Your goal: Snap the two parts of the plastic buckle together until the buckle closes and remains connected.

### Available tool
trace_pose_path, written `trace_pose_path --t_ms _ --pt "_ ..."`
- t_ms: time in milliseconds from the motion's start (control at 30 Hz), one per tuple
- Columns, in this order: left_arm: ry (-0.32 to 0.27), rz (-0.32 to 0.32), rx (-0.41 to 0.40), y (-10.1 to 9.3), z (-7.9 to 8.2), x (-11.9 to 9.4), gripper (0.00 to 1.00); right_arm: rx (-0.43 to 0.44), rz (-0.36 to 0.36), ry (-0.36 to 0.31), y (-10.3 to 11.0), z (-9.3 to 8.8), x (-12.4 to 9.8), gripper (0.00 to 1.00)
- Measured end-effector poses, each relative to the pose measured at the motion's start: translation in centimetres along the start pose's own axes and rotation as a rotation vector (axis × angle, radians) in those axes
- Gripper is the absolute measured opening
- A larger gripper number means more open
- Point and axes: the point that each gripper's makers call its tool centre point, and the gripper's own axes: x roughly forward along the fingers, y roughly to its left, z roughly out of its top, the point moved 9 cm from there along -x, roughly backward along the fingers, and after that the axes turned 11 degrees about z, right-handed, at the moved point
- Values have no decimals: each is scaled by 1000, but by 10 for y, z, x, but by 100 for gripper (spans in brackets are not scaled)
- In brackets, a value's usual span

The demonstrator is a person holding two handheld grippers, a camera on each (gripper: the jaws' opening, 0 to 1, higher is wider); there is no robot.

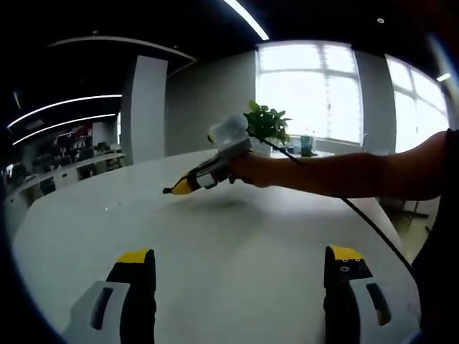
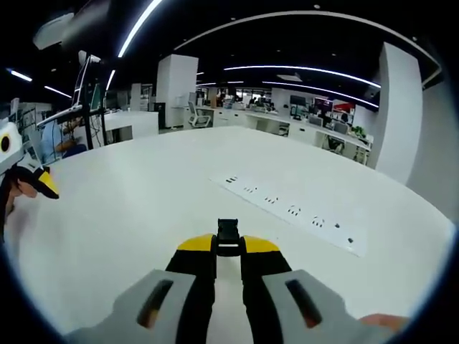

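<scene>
In the right gripper view, the right hand-held gripper [image 2: 229, 252] is pinching a small black buckle part [image 2: 228, 237] between its yellow-tipped jaws, which are standing almost together. The part is sitting at the very tips and is sticking out a little forward from them. It is dark plastic with a blocky shape and a narrower top end; finer details are too small to tell. No second buckle part can be made out near it.

No brand or readable writing is showing on the buckle part or on the grippers. Ahead of the right hand-held gripper and a little to its right, a flat panel [image 2: 294, 211] with a row of small dark marks is lying in the white counter [image 2: 129, 208]; the marks are too small to read.

In the left gripper view, the left hand-held gripper [image 1: 242, 269] is standing released, its two jaws wide apart with only bare counter [image 1: 237, 229] between them. Farther ahead of it, the right hand-held gripper [image 1: 176, 189] is hovering above the counter, held by a person's hand [image 1: 251, 169], and a black cable [image 1: 366, 222] is running back from it toward the near right. A green plant [image 1: 267, 122] is standing behind that hand, in front of bright windows [image 1: 308, 89].

At the left edge of the right gripper view, the yellow tip of the left hand-held gripper [image 2: 44, 185] is coming in. Office desks and a white pillar [image 2: 176, 89] are standing far beyond the counter.
</scene>
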Motion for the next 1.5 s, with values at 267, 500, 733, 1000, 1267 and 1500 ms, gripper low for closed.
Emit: trace_pose_path --t_ms 267,500,733,1000,1267,1500 --pt "0 1 3 0 0 0 99 -5 -1 9 -6 1 5 11" --pt "-1 3 0 1 1 0 99 -7 4 9 -7 2 8 11" --pt "0 0 3 1 1 1 99 -7 13 9 -2 1 8 11" --pt "1 -2 4 0 1 1 99 -8 14 12 0 0 7 11" --pt "6 -5 6 0 0 1 99 -4 22 19 2 -5 9 11" --pt "7 -5 5 -1 -1 1 99 -8 52 30 2 -10 13 11"
